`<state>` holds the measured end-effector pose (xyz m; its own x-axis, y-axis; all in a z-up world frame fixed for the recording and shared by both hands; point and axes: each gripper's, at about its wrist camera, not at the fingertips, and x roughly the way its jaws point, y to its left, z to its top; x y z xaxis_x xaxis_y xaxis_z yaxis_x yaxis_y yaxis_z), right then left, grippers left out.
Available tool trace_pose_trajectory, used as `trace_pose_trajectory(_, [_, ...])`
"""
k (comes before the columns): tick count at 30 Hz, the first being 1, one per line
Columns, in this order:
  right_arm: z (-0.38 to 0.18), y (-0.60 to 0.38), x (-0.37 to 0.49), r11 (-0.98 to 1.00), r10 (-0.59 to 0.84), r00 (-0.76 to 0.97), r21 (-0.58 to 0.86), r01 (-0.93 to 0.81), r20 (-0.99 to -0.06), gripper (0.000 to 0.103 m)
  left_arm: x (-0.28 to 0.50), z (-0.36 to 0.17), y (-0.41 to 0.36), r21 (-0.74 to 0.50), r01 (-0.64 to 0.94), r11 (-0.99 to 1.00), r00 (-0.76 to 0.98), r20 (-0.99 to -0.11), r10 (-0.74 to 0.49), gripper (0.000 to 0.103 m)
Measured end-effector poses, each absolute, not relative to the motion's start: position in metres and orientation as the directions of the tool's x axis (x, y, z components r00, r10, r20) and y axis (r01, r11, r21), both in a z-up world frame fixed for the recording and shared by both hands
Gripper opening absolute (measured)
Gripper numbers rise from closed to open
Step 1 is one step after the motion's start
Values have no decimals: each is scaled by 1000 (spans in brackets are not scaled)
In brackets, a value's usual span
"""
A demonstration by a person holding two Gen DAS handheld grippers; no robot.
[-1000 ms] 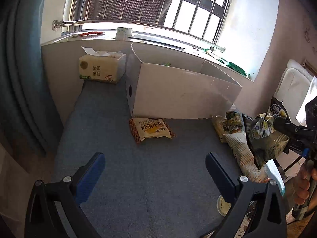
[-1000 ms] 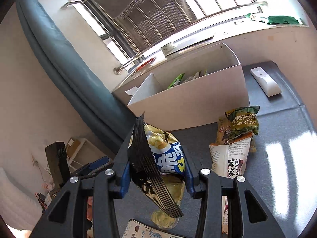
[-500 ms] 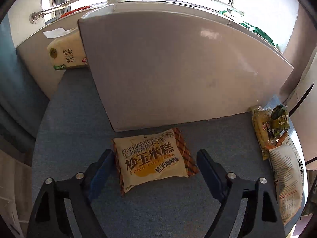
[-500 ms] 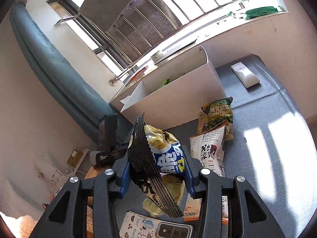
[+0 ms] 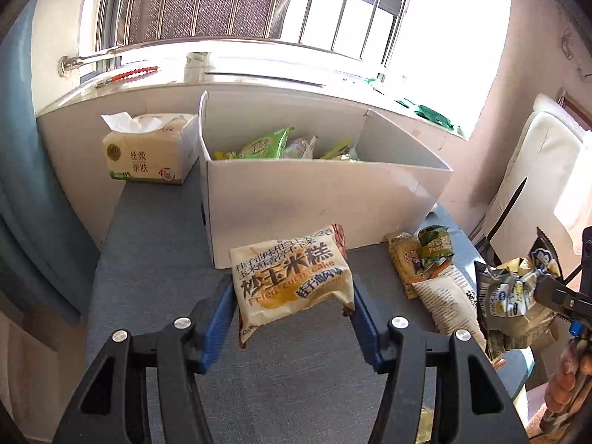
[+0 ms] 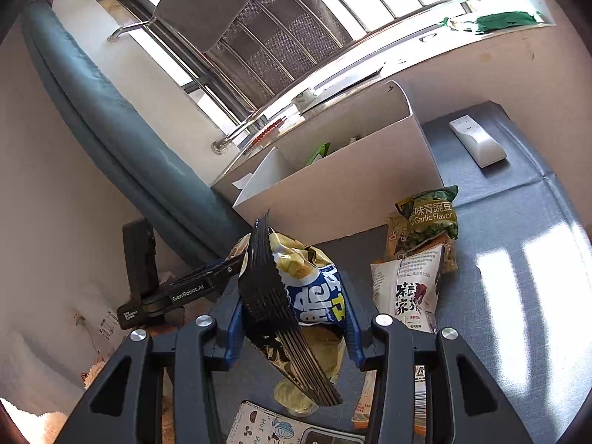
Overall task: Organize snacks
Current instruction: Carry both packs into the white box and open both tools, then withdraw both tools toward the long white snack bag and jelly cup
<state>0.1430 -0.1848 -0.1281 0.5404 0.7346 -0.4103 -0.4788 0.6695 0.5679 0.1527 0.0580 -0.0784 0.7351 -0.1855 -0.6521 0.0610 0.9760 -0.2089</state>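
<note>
Snacks at the white box on the grey mat

Box (image 5: 322, 199) stands along the mat's (image 5: 148, 259) far edge by the sill, green packs inside. Loose packs (image 5: 433, 277) lie before its right corner. Left gripper (image 5: 292, 292) is closing, the corn-cake pack (image 5: 292, 277) lifted between its blue pads. Right gripper (image 6: 296, 318) is clenched on a crumpled chip bag (image 6: 314, 288).
</note>
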Motion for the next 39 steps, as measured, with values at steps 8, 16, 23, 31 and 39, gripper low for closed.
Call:
trace_pose_trajectory(8, [-60, -164, 218, 698, 707, 600, 504, -509, -374, 48, 197, 6, 64, -201, 114, 973, 831, -518, -204, 63])
trace_pose_trajectory(16, [-18, -136, 301, 793, 605, 675, 396, -463, -423, 48, 290, 20, 63, -180, 135, 974, 802, -557, -214, 65])
trace_pose_trajectory(23, [-33, -141, 347, 831, 545, 664, 435, -346, -513, 103, 301, 10, 71, -202, 82, 976, 779, -598, -189, 103])
trace_pose_trajectory(31, [-34, -141, 328, 870, 486, 700, 371, -326, -523, 103, 277, 14, 75, -159, 63, 985, 784, -603, -147, 103])
trace_pose_trajectory(39, [-24, -145, 267, 867, 499, 714, 285, -410, -491, 103, 210, 27, 58, -118, 129, 985, 830, -530, -172, 103])
